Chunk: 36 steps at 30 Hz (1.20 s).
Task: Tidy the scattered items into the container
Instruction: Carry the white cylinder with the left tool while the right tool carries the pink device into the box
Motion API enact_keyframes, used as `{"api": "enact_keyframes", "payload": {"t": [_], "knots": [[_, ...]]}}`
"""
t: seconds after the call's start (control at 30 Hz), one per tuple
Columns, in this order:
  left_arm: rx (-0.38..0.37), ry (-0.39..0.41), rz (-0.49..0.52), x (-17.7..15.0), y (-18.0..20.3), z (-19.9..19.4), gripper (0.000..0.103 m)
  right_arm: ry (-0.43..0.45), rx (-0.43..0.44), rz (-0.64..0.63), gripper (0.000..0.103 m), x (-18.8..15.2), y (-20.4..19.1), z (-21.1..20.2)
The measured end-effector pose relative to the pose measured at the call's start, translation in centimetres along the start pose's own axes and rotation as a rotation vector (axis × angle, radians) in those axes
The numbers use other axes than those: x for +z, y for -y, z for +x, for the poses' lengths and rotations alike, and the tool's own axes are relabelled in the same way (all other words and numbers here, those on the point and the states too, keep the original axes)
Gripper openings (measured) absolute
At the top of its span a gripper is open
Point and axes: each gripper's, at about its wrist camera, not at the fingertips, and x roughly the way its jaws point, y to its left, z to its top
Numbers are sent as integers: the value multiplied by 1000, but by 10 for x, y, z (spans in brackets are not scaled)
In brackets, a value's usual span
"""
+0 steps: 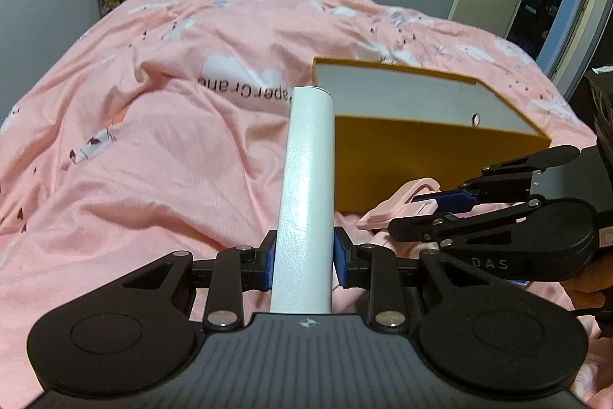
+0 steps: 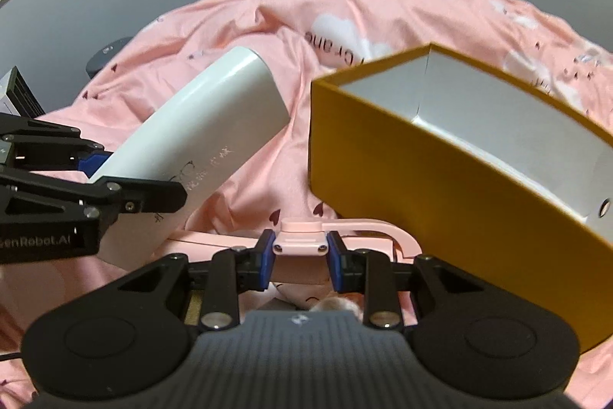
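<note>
Left wrist view: left tongs (image 1: pixel 302 261) clamped low on the white tube (image 1: pixel 306 186), right tongs (image 2: pixel 300 257) pinching the pink hanger (image 2: pixel 302 243), both beside the yellow box (image 2: pixel 440 186). Tube could pivot or clip the rim.

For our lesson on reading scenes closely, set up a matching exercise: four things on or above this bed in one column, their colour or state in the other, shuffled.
Things:
1. white cylinder
2. pink plastic tool
3. yellow box
4. bedspread

States:
A. open, nothing seen inside
B. pink, rumpled, with printed words
C. clamped in the left gripper
D. clamped in the right gripper

Pairs: 1-C, 2-D, 3-A, 4-B
</note>
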Motion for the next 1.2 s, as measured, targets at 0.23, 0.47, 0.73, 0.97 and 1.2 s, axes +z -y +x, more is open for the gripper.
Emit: {"api": "enact_keyframes", "payload": {"t": [0.23, 0.47, 0.73, 0.97, 1.2], "knots": [[-35, 57, 13, 16, 7, -20, 33, 45, -2, -22, 31, 7, 4, -35], [-15, 86, 63, 34, 20, -27, 33, 89, -34, -86, 31, 9, 16, -73], [-21, 89, 111, 53, 29, -22, 33, 133, -95, -139, 31, 22, 33, -116], [-42, 93, 145, 71, 33, -9, 33, 197, -159, -144, 31, 45, 55, -129], [-72, 96, 143, 102, 31, 11, 33, 220, -221, -132, 31, 66, 90, -117]]}}
